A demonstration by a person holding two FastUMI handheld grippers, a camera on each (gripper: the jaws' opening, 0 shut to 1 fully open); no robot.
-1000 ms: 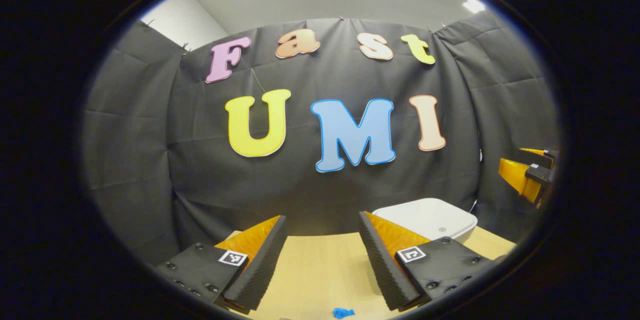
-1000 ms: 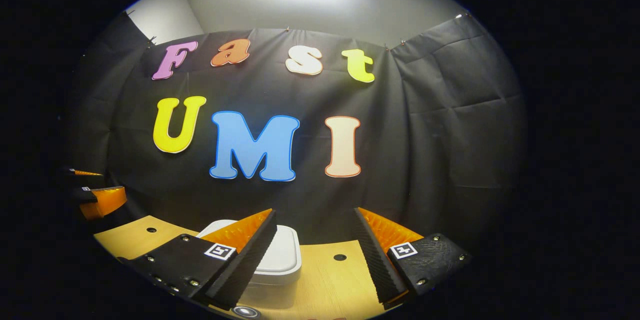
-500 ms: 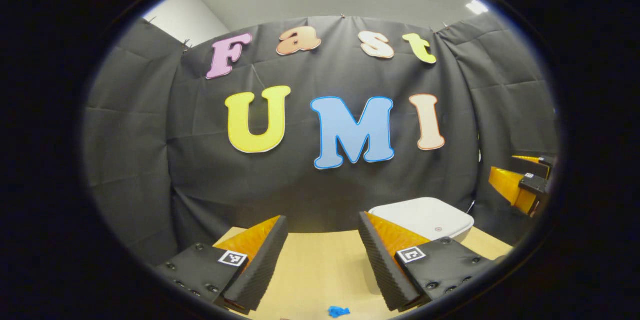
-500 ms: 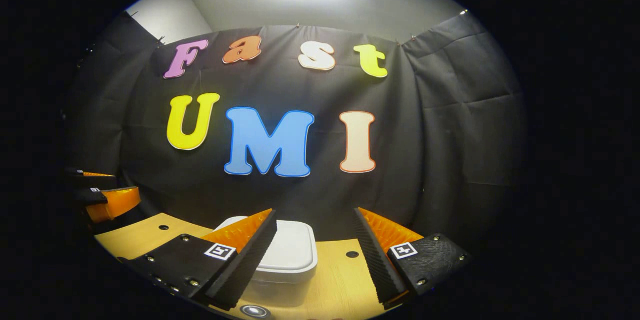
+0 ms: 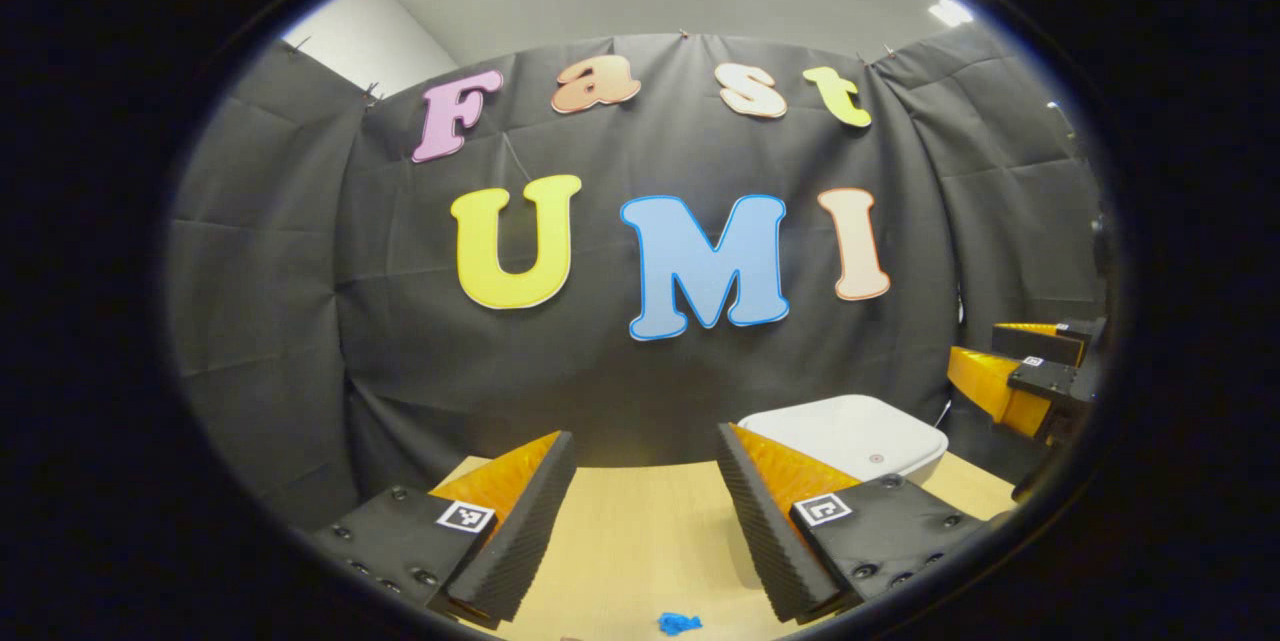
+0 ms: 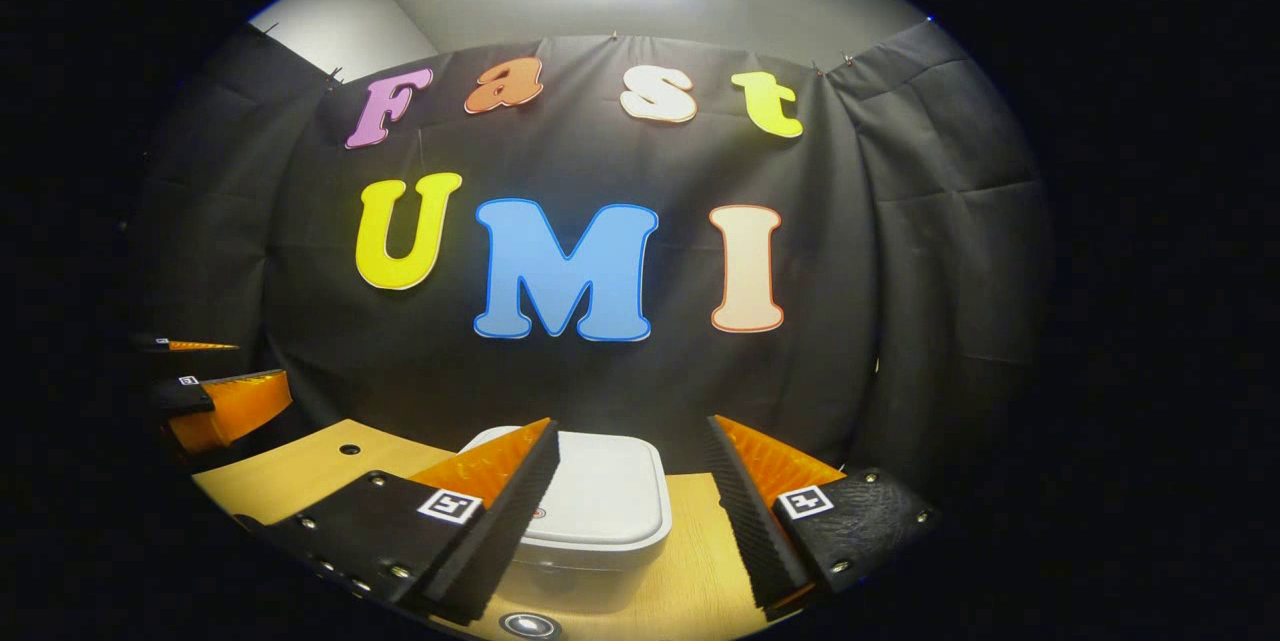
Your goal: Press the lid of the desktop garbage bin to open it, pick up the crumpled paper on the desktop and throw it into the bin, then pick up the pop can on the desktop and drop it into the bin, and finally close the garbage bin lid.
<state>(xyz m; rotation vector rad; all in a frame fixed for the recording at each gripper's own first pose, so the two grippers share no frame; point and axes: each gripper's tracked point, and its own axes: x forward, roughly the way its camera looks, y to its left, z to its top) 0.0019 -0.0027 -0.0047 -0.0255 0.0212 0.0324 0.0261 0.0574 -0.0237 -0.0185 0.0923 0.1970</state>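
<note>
The white desktop bin [image 5: 850, 433] stands on the wooden table [image 5: 630, 541] at the back right, its lid down. My left gripper [image 5: 643, 436] hovers open over the table, left of the bin, with nothing between its fingers. A small blue crumpled scrap [image 5: 678, 623] lies on the table just below it. In the right gripper view the bin [image 6: 605, 491] sits straight ahead, partly behind my open, empty right gripper [image 6: 631, 426], which hangs above and in front of the lid. The right gripper [image 5: 978, 343] also shows beside the bin at the far right of the left gripper view.
A round metallic thing [image 6: 528, 625] peeks in at the bottom edge of the right gripper view, in front of the bin. The left gripper [image 6: 260, 363] hangs over the table's left part [image 6: 300, 471]. The black cloth wall stands close behind the bin.
The right gripper has swung towards the bin, which now sits between its fingers instead of behind the left one; from the left gripper view it came lower and nearer the bin. The left gripper barely moved.
</note>
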